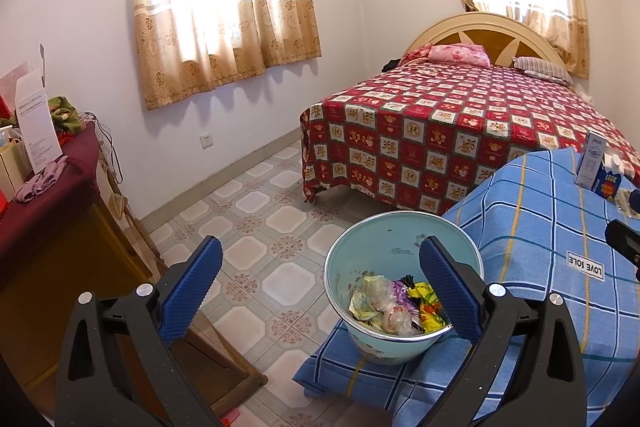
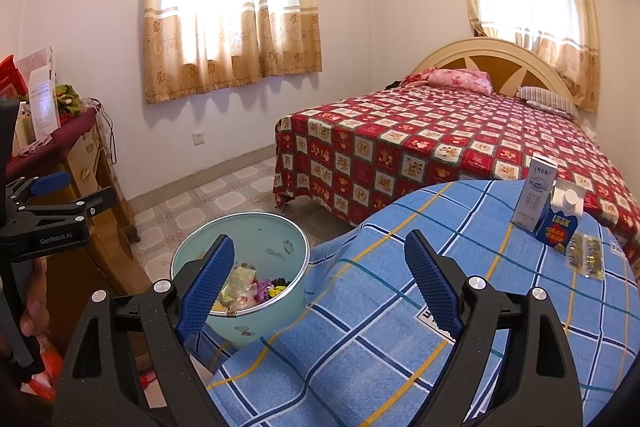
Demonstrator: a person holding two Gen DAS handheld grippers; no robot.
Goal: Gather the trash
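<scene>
A light blue trash bin (image 1: pixel 384 251) holds several crumpled wrappers (image 1: pixel 396 303) and stands beside the blue checked table (image 1: pixel 540 227). My left gripper (image 1: pixel 320 263) is open and empty, above the bin's left side. The bin also shows in the right wrist view (image 2: pixel 276 239). My right gripper (image 2: pixel 320 259) is open and empty, over the table's near edge. On the table's far right stand a white carton (image 2: pixel 534 193), a blue carton (image 2: pixel 562 223) and a clear packet (image 2: pixel 584 255). The left gripper (image 2: pixel 52 195) shows at the left edge of the right wrist view.
A bed with a red patterned cover (image 1: pixel 460 131) stands behind the table. A wooden cabinet with a maroon cloth (image 1: pixel 52 195) and papers is on the left. Tiled floor (image 1: pixel 260 211) lies between them. Two curtained windows are on the far walls.
</scene>
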